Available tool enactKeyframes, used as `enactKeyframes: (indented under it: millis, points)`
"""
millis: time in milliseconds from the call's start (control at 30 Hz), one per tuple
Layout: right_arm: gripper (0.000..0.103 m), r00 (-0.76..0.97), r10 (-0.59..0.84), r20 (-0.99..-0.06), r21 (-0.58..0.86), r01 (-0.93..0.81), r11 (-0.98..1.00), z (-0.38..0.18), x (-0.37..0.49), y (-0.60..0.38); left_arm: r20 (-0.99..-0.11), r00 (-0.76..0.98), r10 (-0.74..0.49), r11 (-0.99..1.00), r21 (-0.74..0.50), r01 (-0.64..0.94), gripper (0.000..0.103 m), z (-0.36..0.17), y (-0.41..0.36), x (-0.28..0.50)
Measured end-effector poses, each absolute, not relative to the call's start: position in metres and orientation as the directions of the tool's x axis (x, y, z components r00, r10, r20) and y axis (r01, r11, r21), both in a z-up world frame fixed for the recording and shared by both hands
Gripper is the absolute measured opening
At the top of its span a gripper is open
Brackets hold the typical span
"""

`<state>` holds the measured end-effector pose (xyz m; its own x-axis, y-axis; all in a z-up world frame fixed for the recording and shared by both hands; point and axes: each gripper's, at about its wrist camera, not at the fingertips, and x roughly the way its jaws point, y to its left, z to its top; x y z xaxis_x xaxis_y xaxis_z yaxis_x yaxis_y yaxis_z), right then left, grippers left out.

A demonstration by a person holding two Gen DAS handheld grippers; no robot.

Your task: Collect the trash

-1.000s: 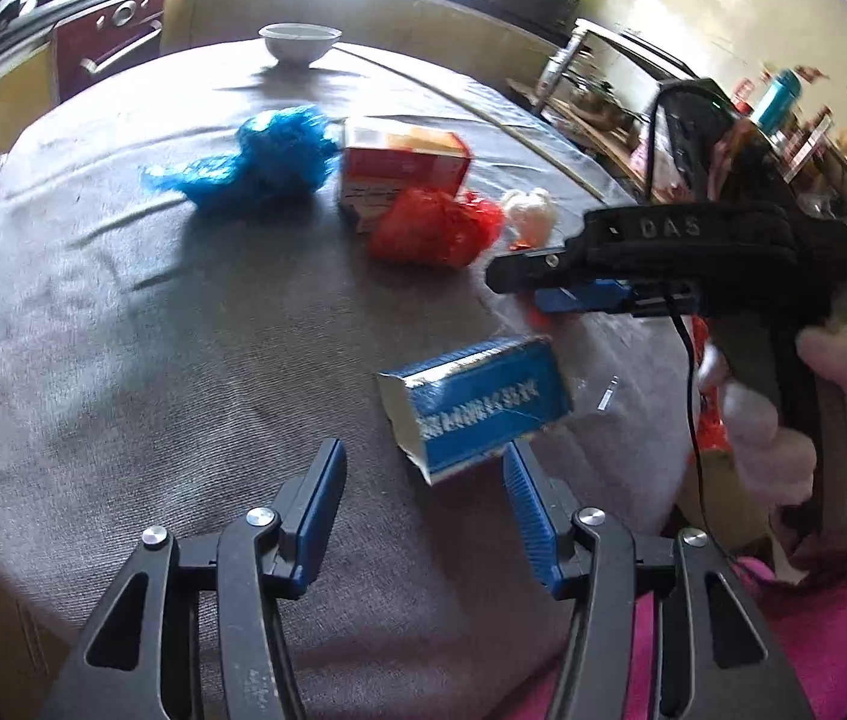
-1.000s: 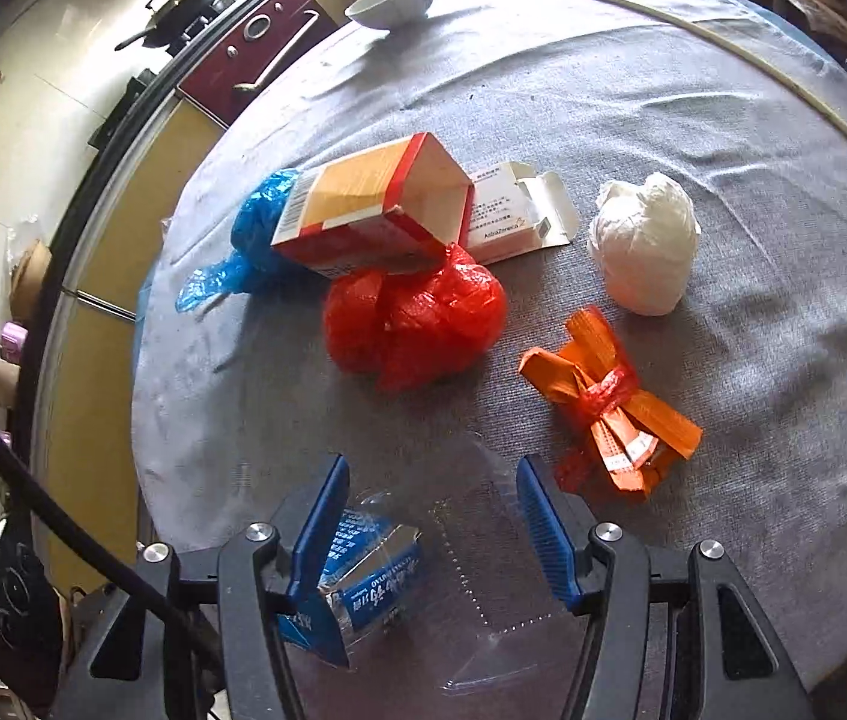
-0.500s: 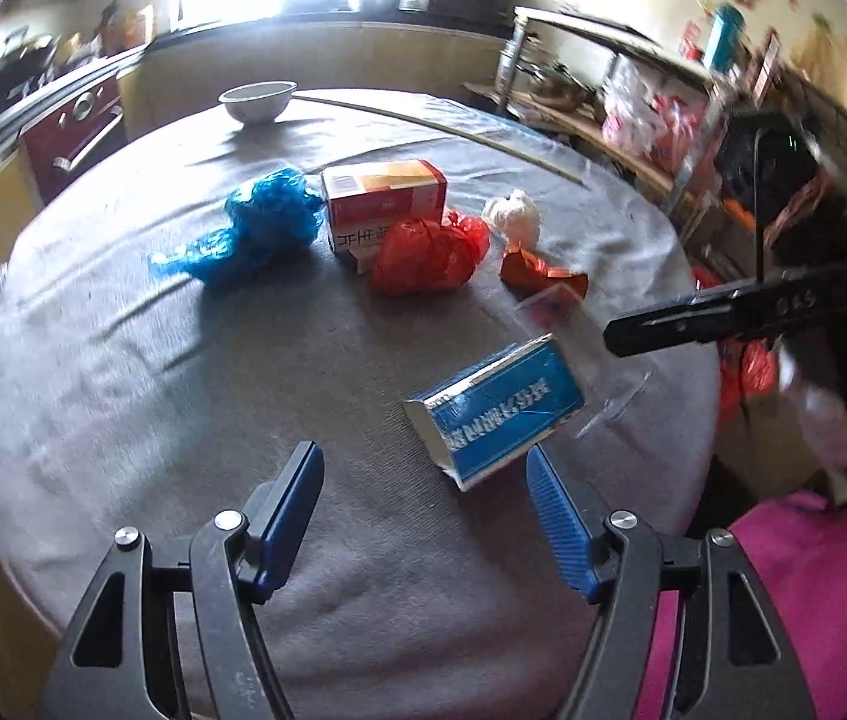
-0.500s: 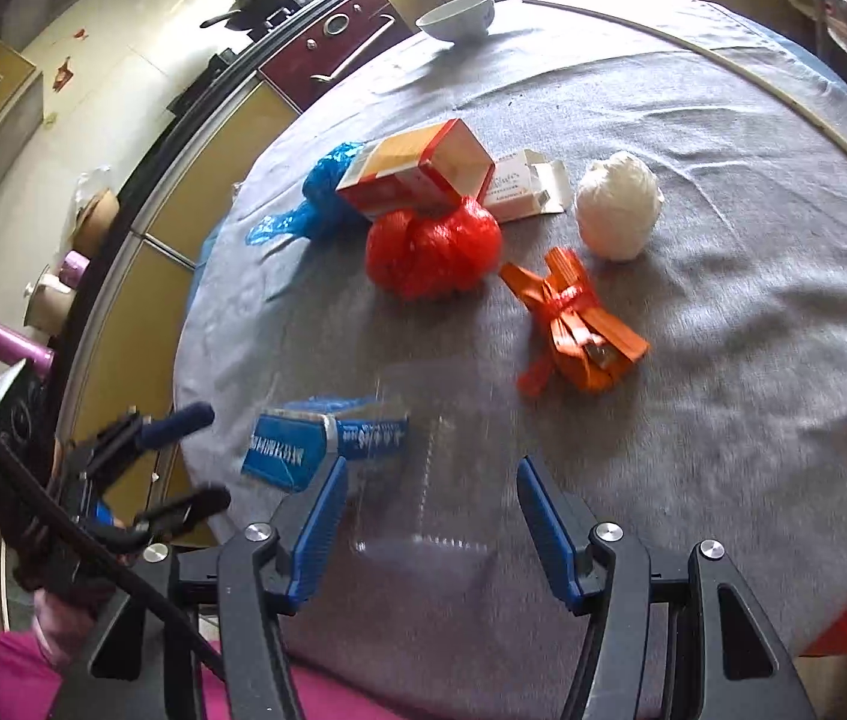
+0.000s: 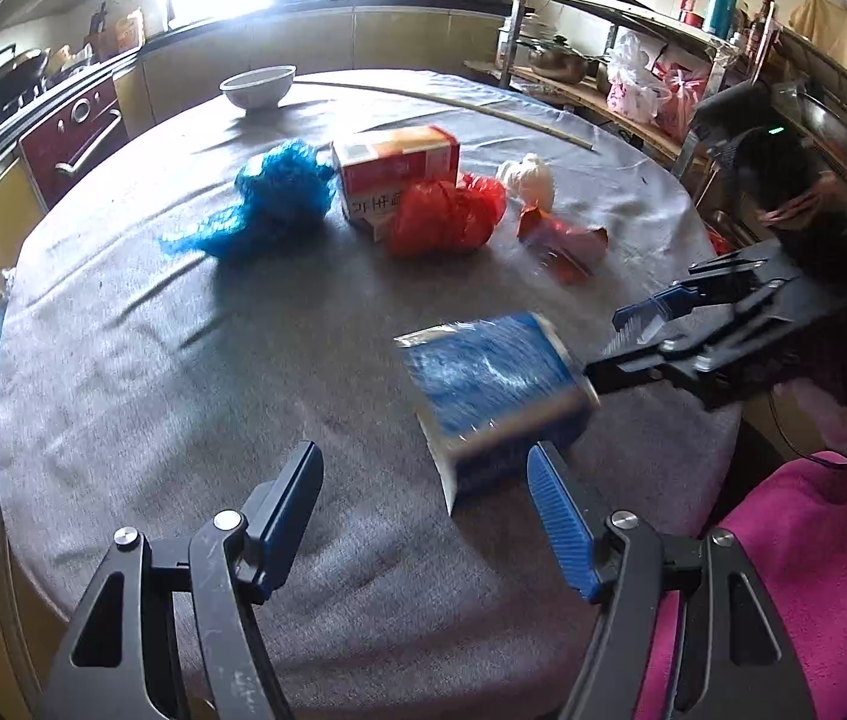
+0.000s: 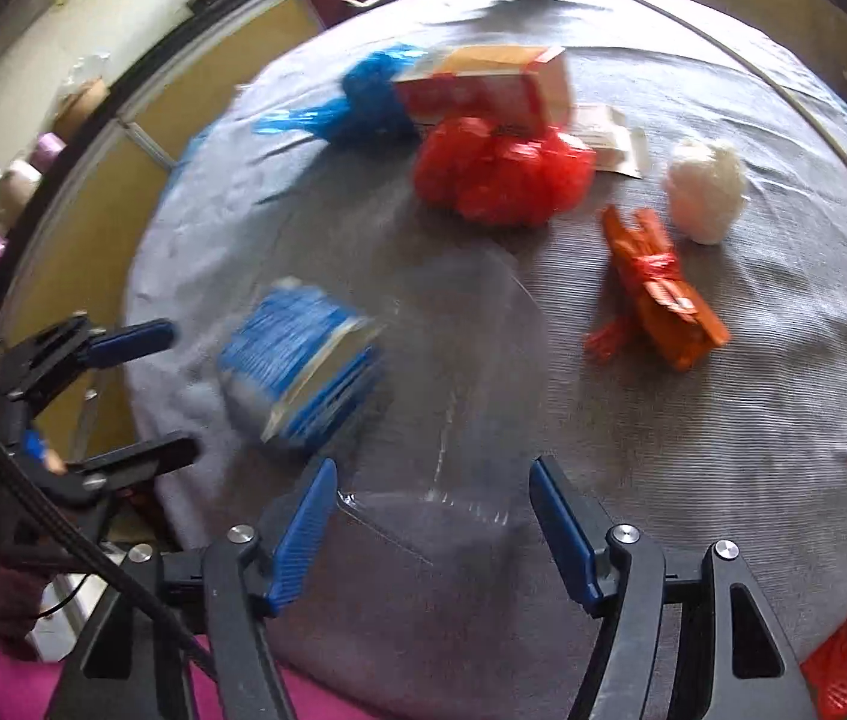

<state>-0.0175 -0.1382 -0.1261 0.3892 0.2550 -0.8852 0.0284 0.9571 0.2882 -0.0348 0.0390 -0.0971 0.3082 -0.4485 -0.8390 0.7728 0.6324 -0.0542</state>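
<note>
Two grippers hang over a round table [image 5: 123,360] under a grey cloth, and the blue box [image 5: 492,396] near the table's near edge serves as landmark. It is blurred, wrapped in clear film, and its white lettering cannot be read. The left gripper [image 5: 426,516] stands just in front of it, jaws apart with nothing between them, its right finger close by the box's near corner; whether they touch cannot be told. The right gripper [image 6: 432,528] stands to the box's right, its jaws having just been opening; a clear plastic sheet or bag [image 6: 459,396] lies between them, and whether the pads press it cannot be told. Beyond the box, toward the middle of the table, lie a crumpled red bag [image 5: 444,219], a crumpled blue bag [image 5: 270,204] to its left, and an orange-and-white carton [image 5: 396,171] behind them with print too small to read. Right of the red bag sit a white wad [image 5: 528,180] and an orange wrapper bundle [image 6: 660,294]. A small flat white box [image 6: 612,141] lies behind the red bag. At the far edge stands a white bowl [image 5: 258,87], and a thin stick [image 5: 453,105] lies to its right. A pink sleeve [image 5: 813,570] shows nearest of all.
</note>
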Motion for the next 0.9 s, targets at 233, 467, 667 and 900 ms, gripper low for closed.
enactKeyframes:
  millis: [233,467,667,900]
  points:
    - [0.07,0.455,0.218,-0.863,0.352,0.234,0.906,-0.127,-0.023,-0.201,-0.828,0.308,-0.468,0.597,-0.04,0.801,0.071,-0.093,0.023,-0.031]
    - [0.07,0.506,0.328,-0.798,0.444,0.125,0.887,-0.111,-0.017,-0.202,-0.837,0.287,-0.466,0.601,-0.061,0.797,0.072,-0.099,0.014,-0.024]
    - [0.07,0.503,0.423,-0.754,0.557,0.146,0.818,-0.124,-0.005,-0.213,-0.837,0.245,-0.489,0.614,-0.13,0.779,0.077,-0.098,0.017,-0.017]
    - [0.07,0.499,0.568,-0.655,0.698,0.11,0.708,-0.131,-0.01,-0.224,-0.847,0.207,-0.49,0.687,-0.229,0.689,0.084,-0.116,0.023,-0.007]
